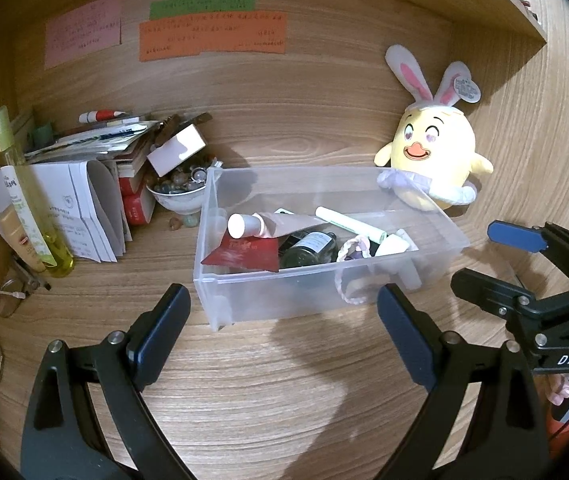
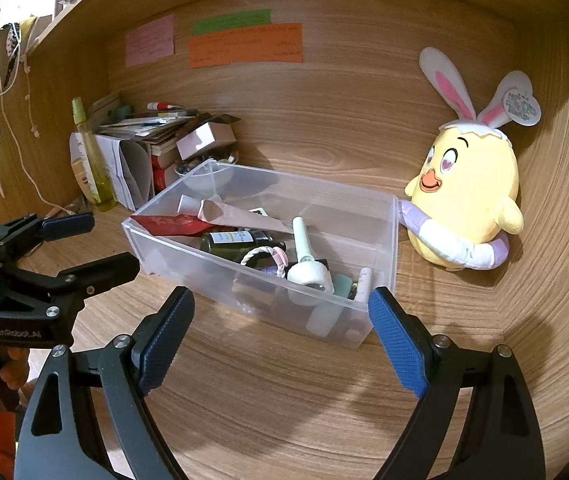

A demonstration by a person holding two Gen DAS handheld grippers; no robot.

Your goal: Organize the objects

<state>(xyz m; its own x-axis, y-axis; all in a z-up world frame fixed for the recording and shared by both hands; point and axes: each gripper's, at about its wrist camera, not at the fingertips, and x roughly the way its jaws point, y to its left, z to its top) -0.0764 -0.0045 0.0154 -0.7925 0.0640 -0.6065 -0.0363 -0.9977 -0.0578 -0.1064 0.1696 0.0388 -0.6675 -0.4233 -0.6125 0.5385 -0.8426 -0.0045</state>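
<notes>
- Grippers: left hand-held gripper (image 1: 284,320) and right hand-held gripper (image 2: 280,320) both gape empty before the clear bin (image 1: 440,236).
- Approach one loose item at a time, probably the plush chick (image 2: 472,196).

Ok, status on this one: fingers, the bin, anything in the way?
Left gripper open, empty. Right gripper open, empty, short of the clear bin. Bin on desk, full of small items. Plush chick touching its far corner.
</notes>
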